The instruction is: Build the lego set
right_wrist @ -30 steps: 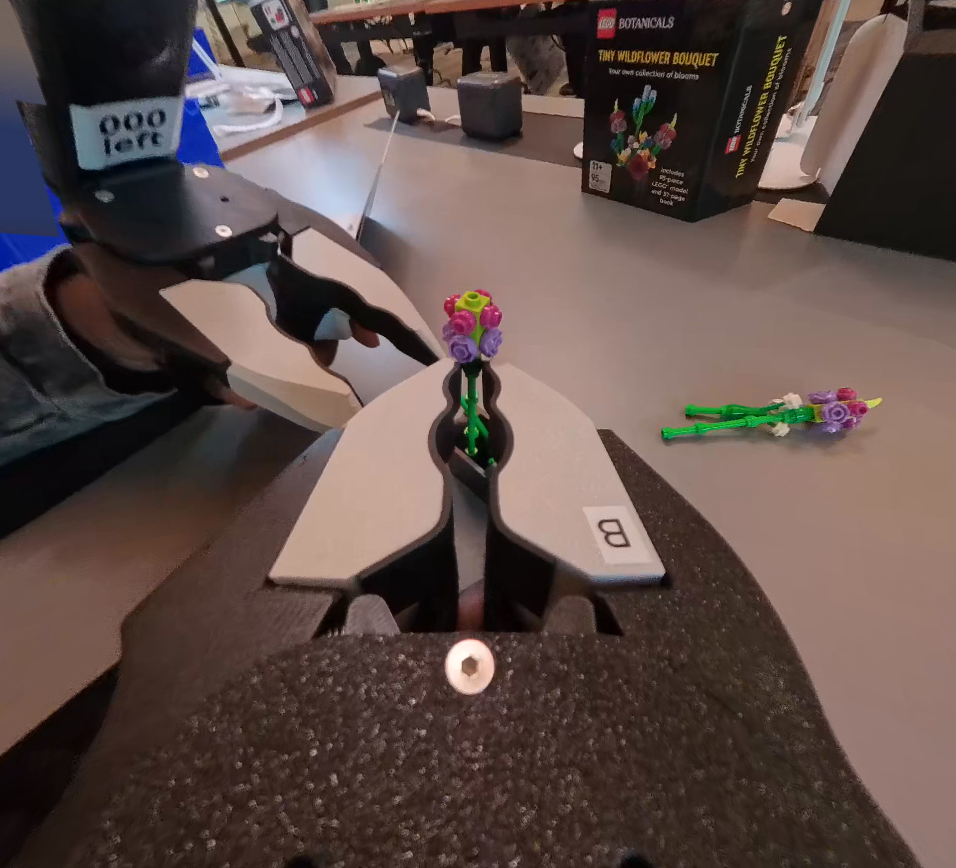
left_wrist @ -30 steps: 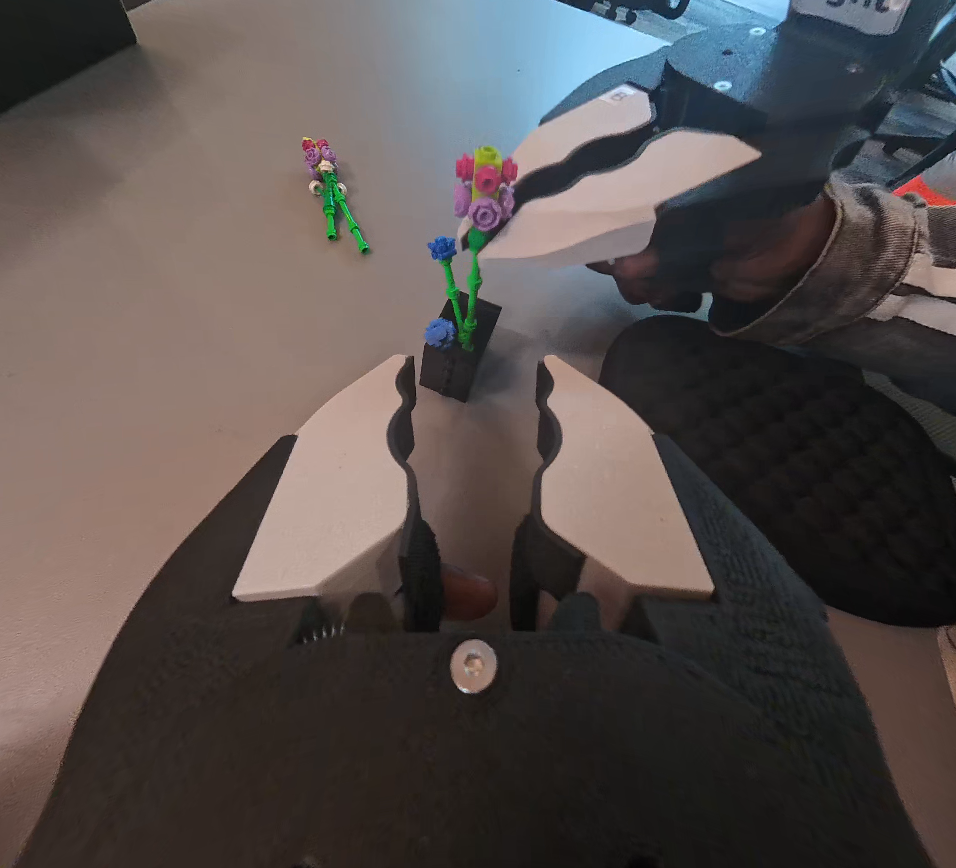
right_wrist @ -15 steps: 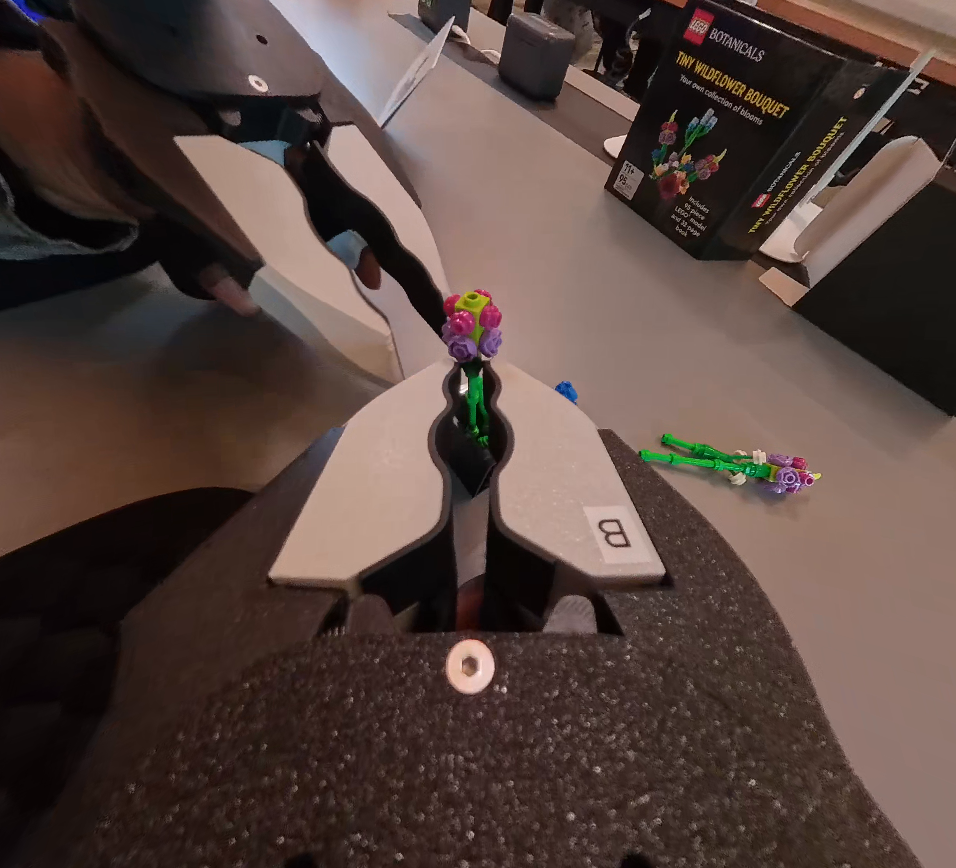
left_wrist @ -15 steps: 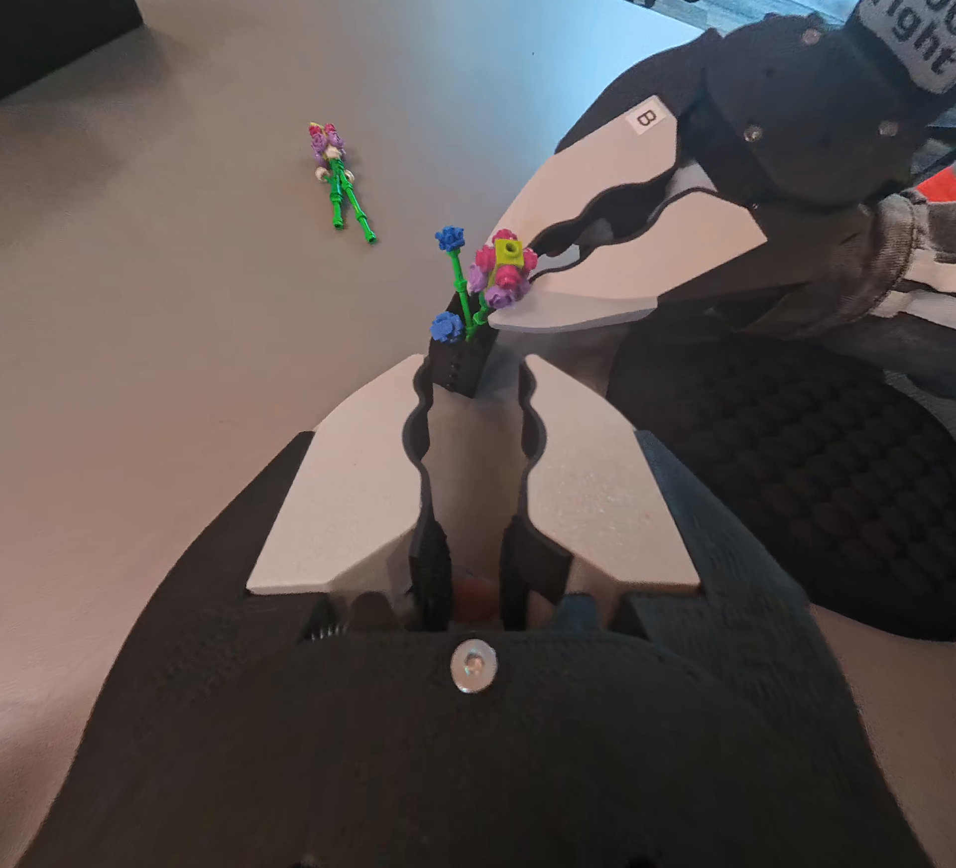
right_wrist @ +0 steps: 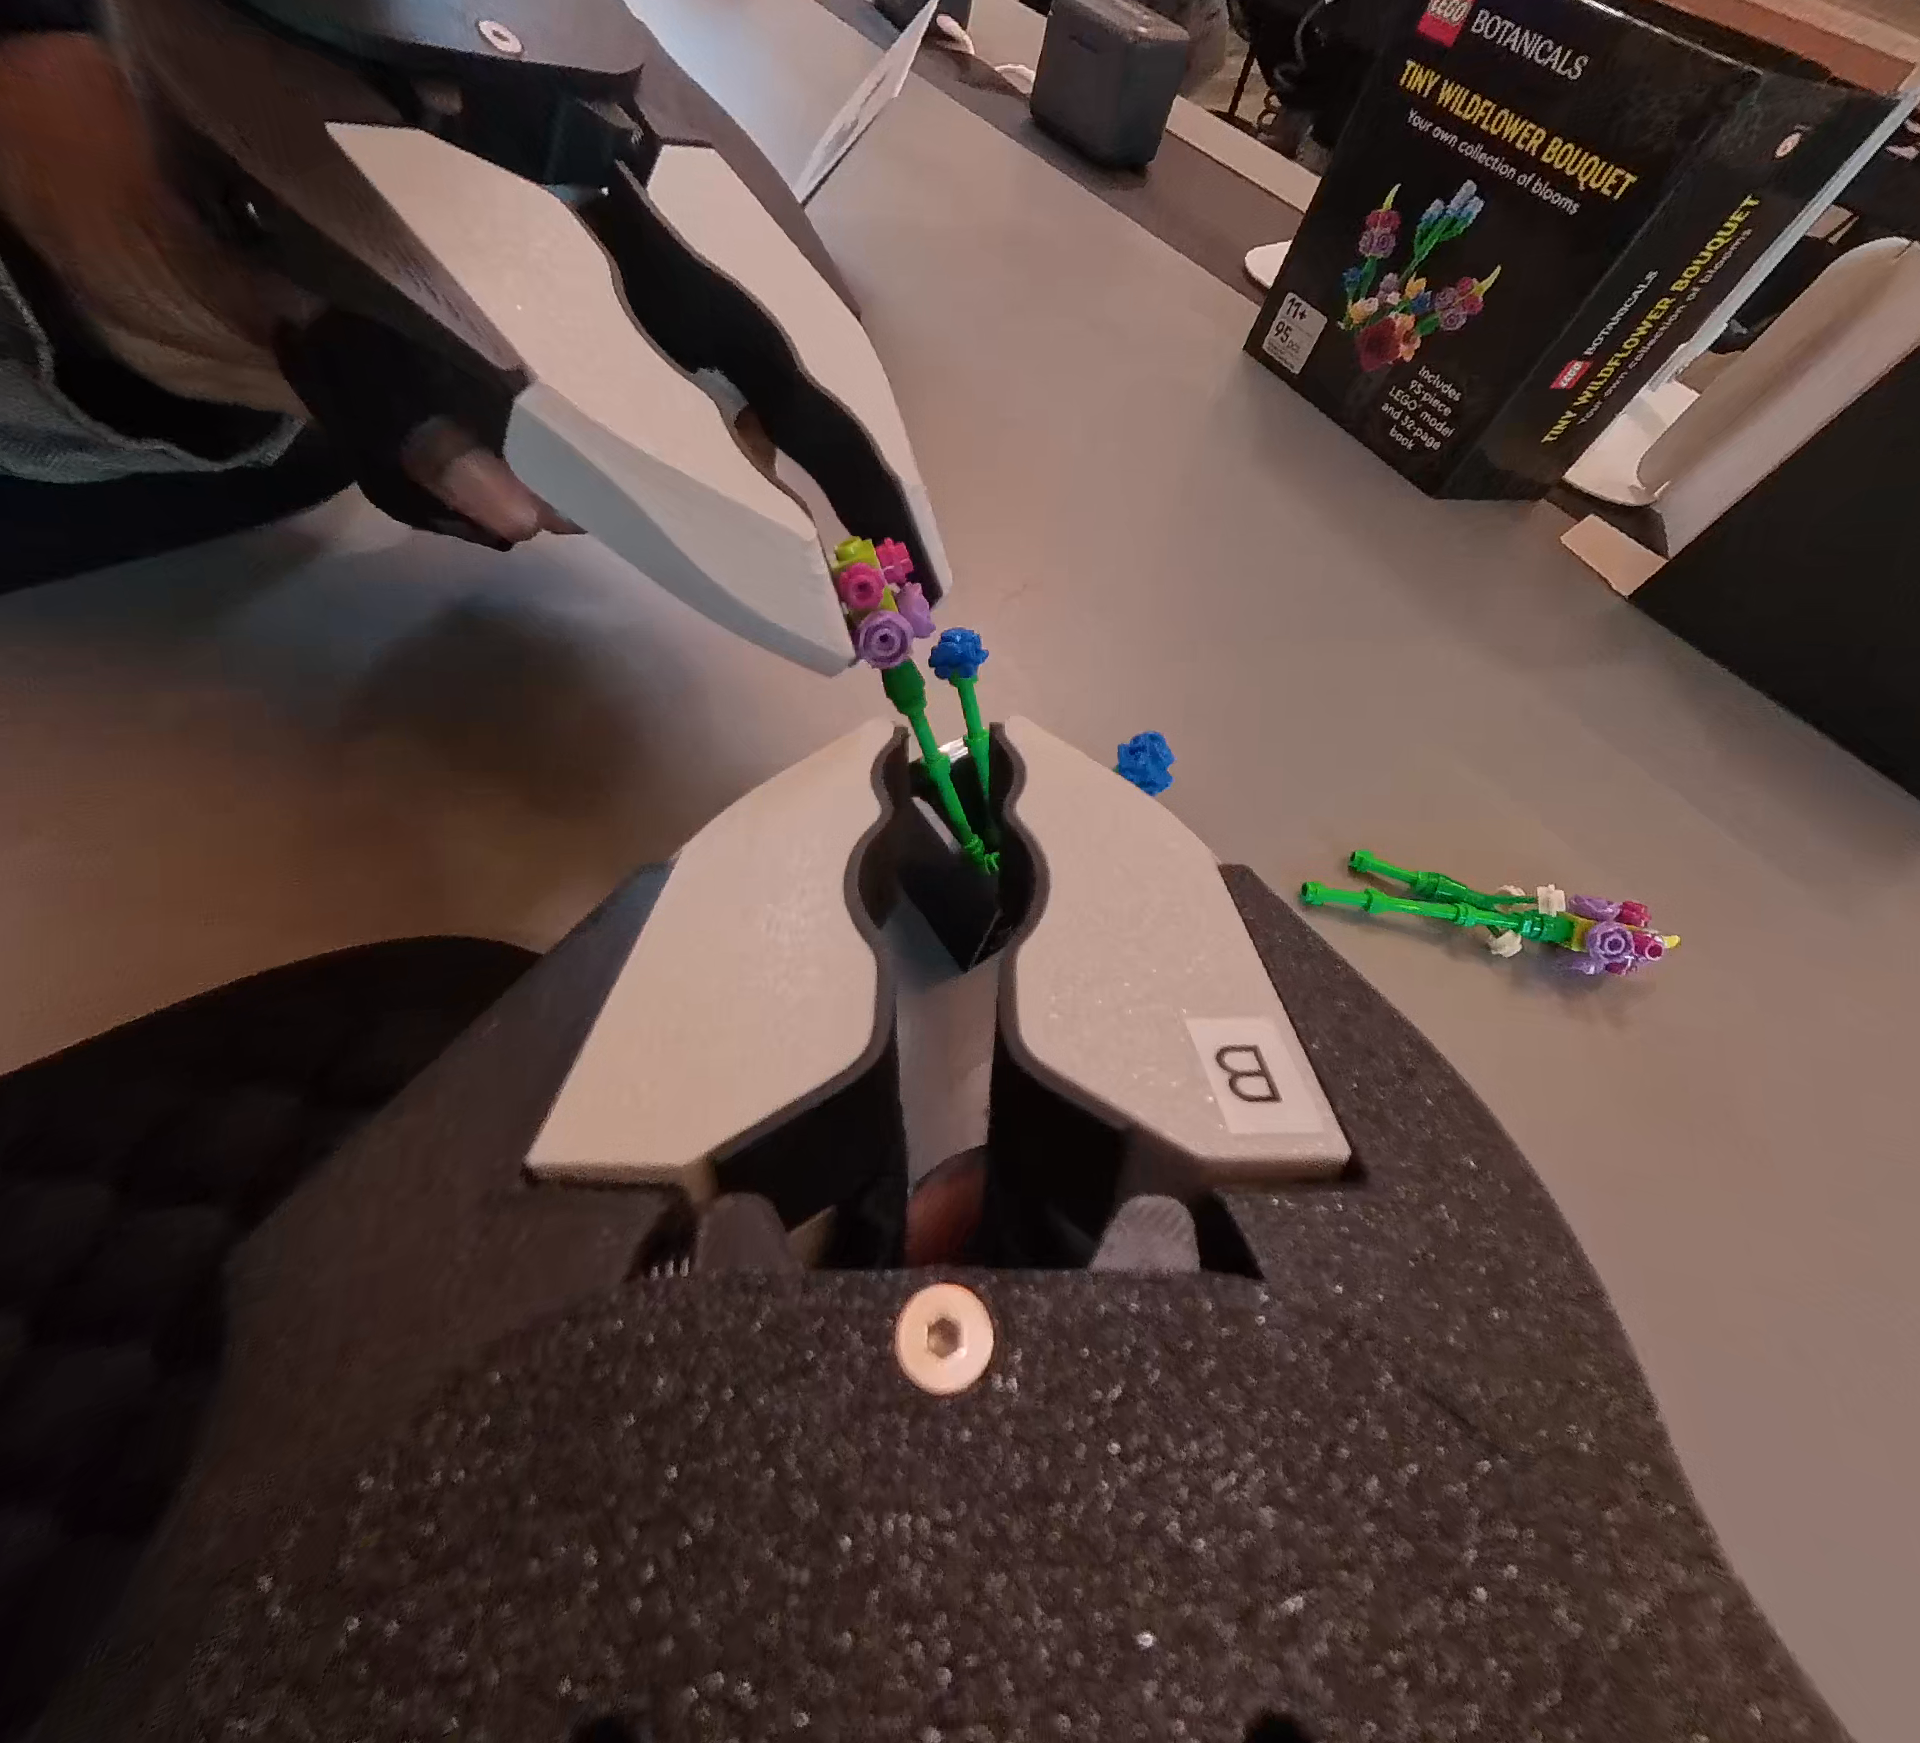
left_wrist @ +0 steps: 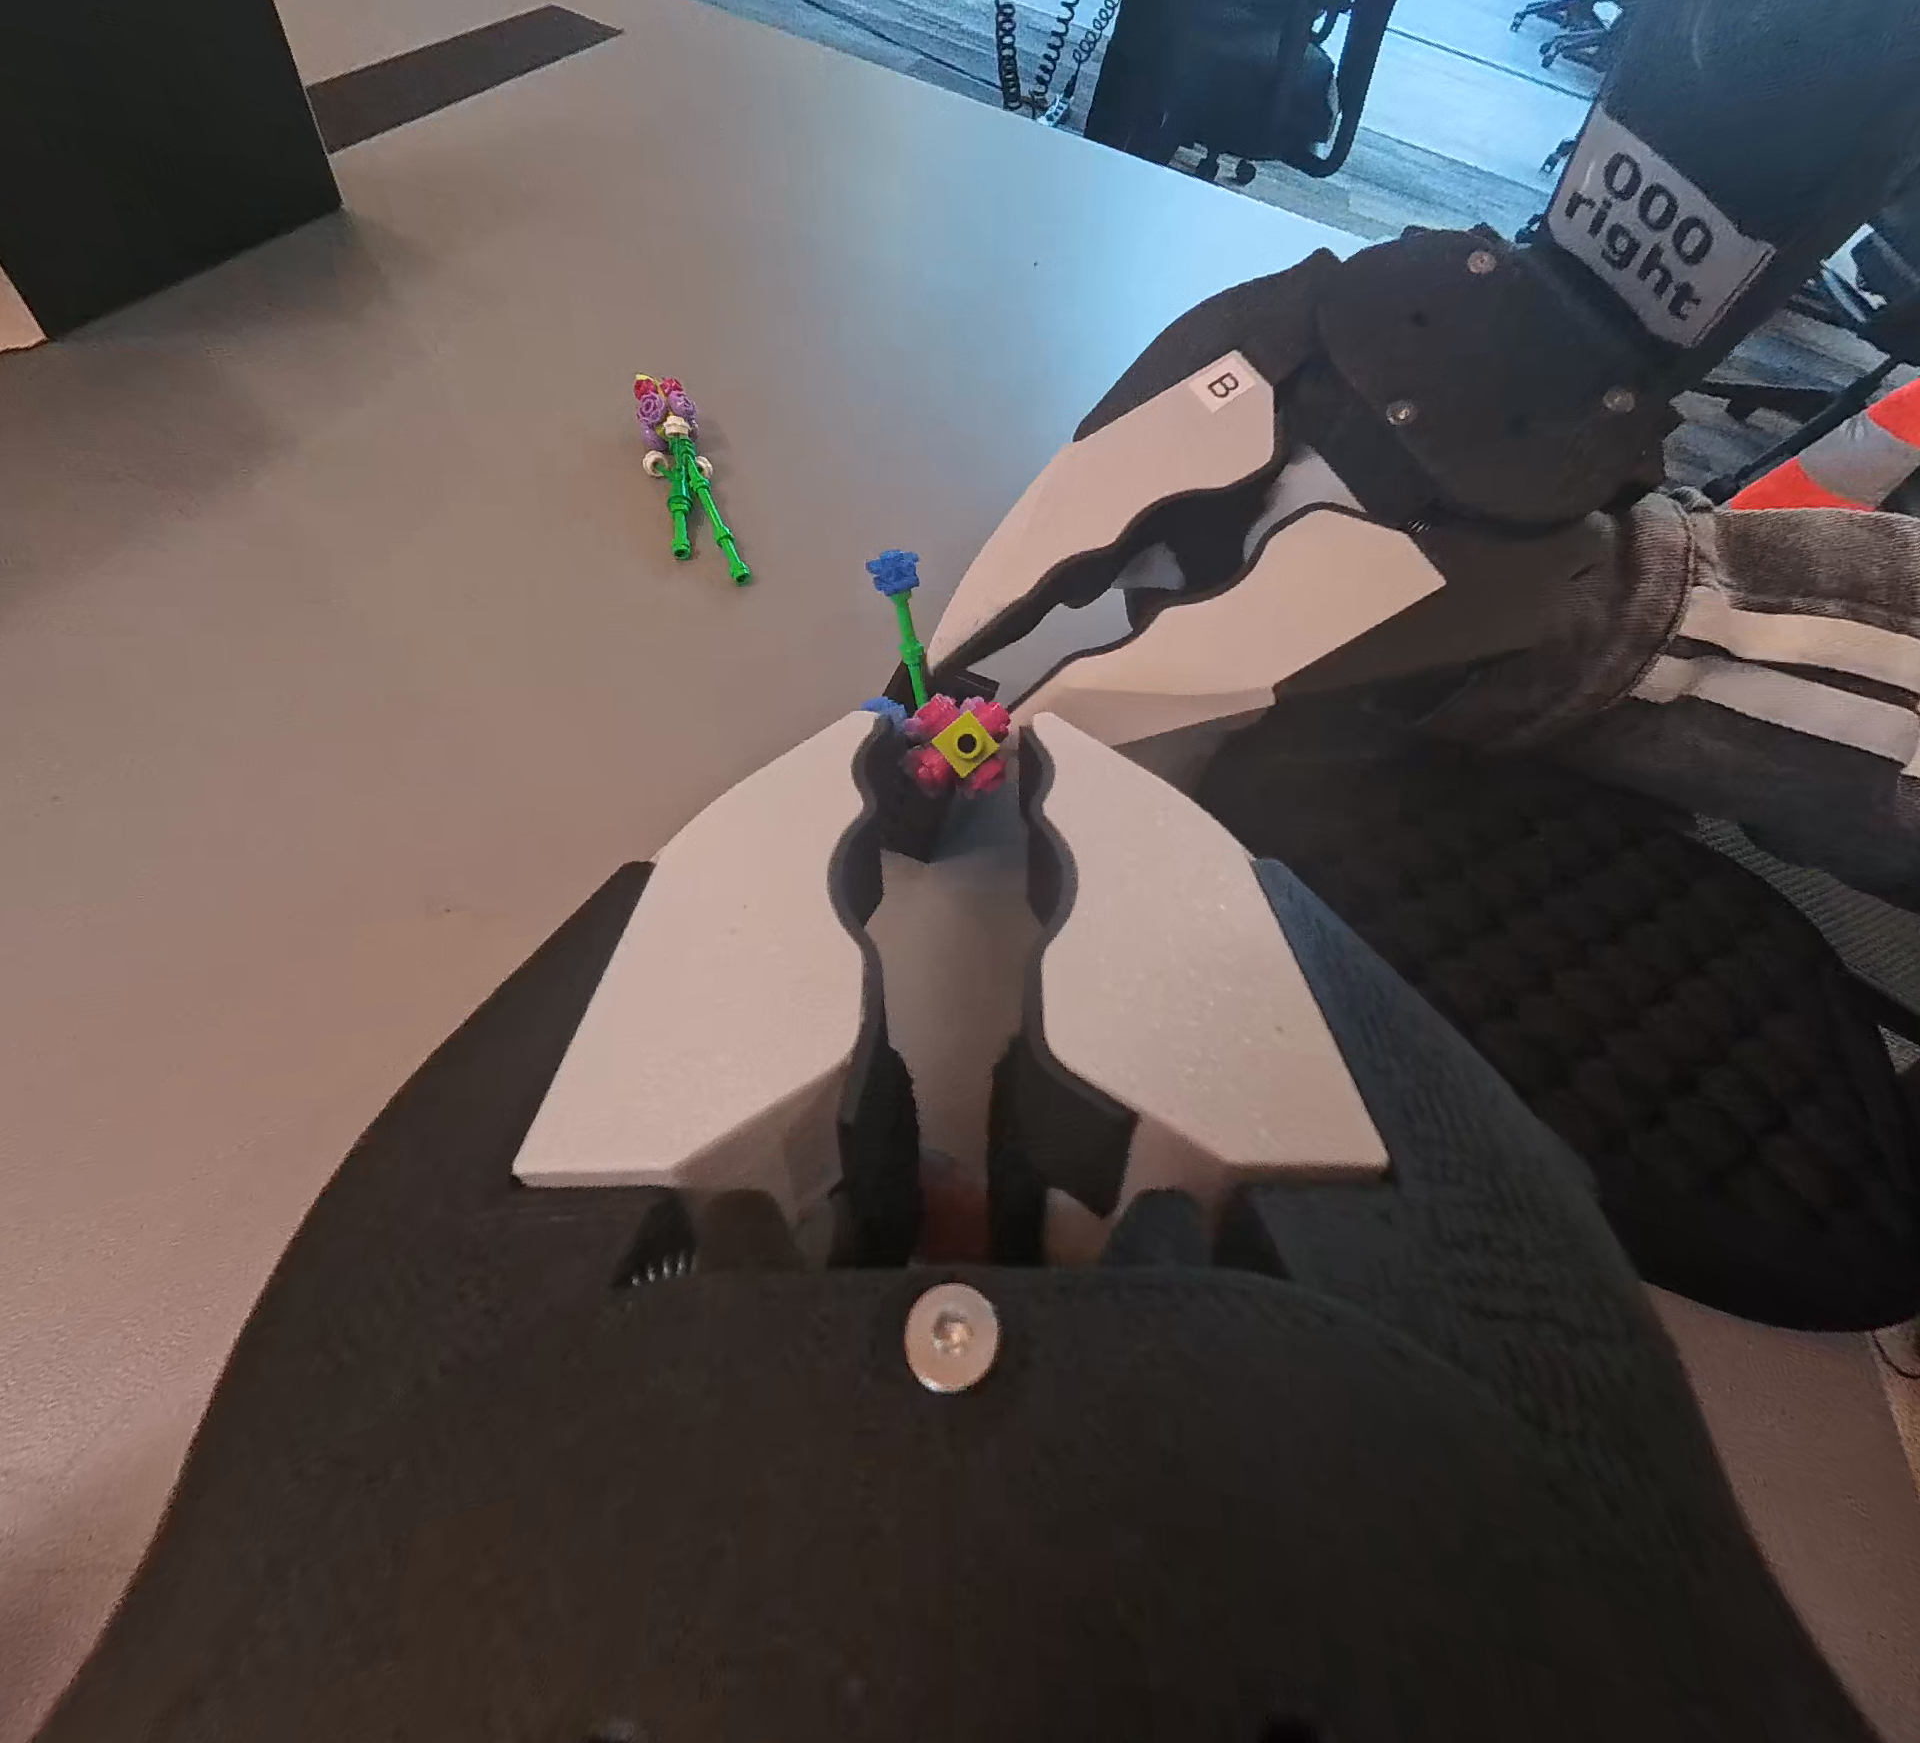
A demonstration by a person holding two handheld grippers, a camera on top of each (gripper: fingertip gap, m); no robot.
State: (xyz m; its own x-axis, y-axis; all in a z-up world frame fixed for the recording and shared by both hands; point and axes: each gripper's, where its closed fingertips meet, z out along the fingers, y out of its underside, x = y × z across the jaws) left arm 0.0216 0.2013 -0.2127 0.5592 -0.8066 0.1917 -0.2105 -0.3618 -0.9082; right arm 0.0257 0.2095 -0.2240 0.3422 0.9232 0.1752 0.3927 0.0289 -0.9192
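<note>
A small black vase block [left_wrist: 920,826] stands on the grey table [left_wrist: 416,654] and holds green-stemmed blue flowers [left_wrist: 894,571]. My left gripper [left_wrist: 948,737] is shut on the pink, purple and lime flower head [left_wrist: 961,746] above the block. In the right wrist view the left gripper [right_wrist: 883,592] comes in from the upper left onto that flower head [right_wrist: 878,597]. My right gripper [right_wrist: 948,737] is slightly open around the stems just above the block [right_wrist: 951,914]. It also shows in the left wrist view [left_wrist: 935,665].
Two loose flower stems [left_wrist: 681,467] lie on the table past the block, also in the right wrist view [right_wrist: 1507,909]. The black set box [right_wrist: 1507,239] stands at the back. A black mesh chair seat [left_wrist: 1558,1018] is beside the table edge. My two grippers' fingertips are within a few centimetres of each other.
My right gripper lowered the flower's stem into the block and its jaws widened a little. My left gripper moved forward, narrowed and closed on the flower head.
</note>
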